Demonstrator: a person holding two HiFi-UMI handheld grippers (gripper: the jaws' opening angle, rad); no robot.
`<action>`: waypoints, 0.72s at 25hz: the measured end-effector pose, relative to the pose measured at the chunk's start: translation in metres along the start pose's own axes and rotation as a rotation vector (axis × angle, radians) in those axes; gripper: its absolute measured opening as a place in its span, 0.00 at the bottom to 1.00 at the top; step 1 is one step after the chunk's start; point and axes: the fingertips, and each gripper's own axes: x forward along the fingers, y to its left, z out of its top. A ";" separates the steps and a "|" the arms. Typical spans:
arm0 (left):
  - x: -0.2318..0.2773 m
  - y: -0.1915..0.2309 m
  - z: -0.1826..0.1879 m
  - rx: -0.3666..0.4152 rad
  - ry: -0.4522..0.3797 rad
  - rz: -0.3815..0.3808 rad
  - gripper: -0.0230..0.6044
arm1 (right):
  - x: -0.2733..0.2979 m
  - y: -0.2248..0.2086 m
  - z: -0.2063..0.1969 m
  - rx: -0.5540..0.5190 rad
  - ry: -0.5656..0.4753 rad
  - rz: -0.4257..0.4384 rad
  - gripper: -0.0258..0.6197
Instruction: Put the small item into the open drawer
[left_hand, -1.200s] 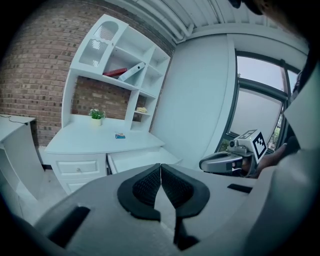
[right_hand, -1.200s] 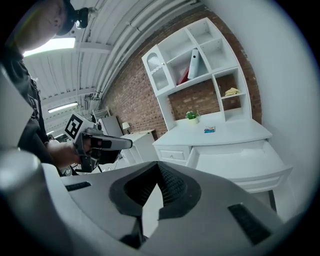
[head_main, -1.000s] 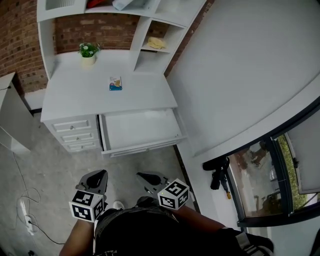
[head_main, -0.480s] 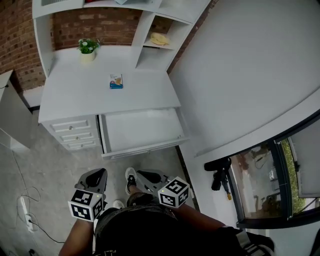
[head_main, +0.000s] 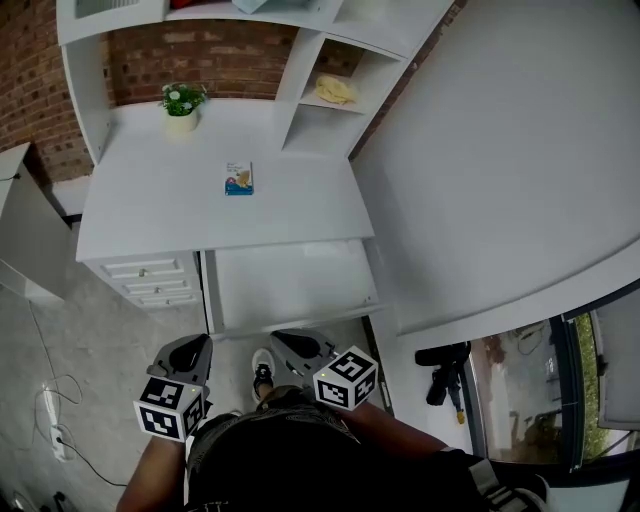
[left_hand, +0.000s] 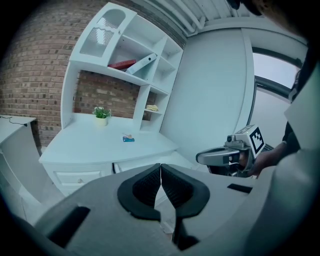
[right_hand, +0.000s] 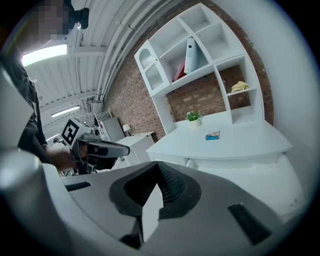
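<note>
The small item (head_main: 239, 179), a blue and white packet, lies flat on the white desk top (head_main: 150, 200). Below it the wide drawer (head_main: 290, 285) stands pulled out, with nothing showing inside. My left gripper (head_main: 196, 346) and right gripper (head_main: 292, 341) hover over the floor just short of the drawer front, both shut and holding nothing. In the left gripper view the packet (left_hand: 128, 138) sits far beyond the closed pads (left_hand: 150, 185), with the drawer (left_hand: 137, 163) between. The right gripper view shows the packet (right_hand: 212, 135) and drawer (right_hand: 250, 175) ahead of its closed pads (right_hand: 172, 186).
A potted plant (head_main: 181, 103) stands at the desk's back. Shelves above hold a yellow object (head_main: 336, 90). Three small closed drawers (head_main: 145, 282) sit left of the open one. A white wall (head_main: 500, 180) bounds the right side. A power strip and cable (head_main: 50, 420) lie on the floor at left.
The person has stepped toward the desk. The open drawer's front now lies much nearer both grippers, and a shoe shows between them. Both grippers stayed shut.
</note>
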 end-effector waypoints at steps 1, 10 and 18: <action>0.007 0.002 0.005 -0.003 -0.002 0.005 0.07 | 0.003 -0.009 0.004 0.000 0.002 0.001 0.05; 0.062 0.014 0.040 -0.023 -0.015 0.052 0.07 | 0.025 -0.072 0.030 0.016 0.017 0.042 0.05; 0.092 0.034 0.061 -0.056 -0.030 0.120 0.07 | 0.043 -0.109 0.054 -0.007 0.026 0.099 0.05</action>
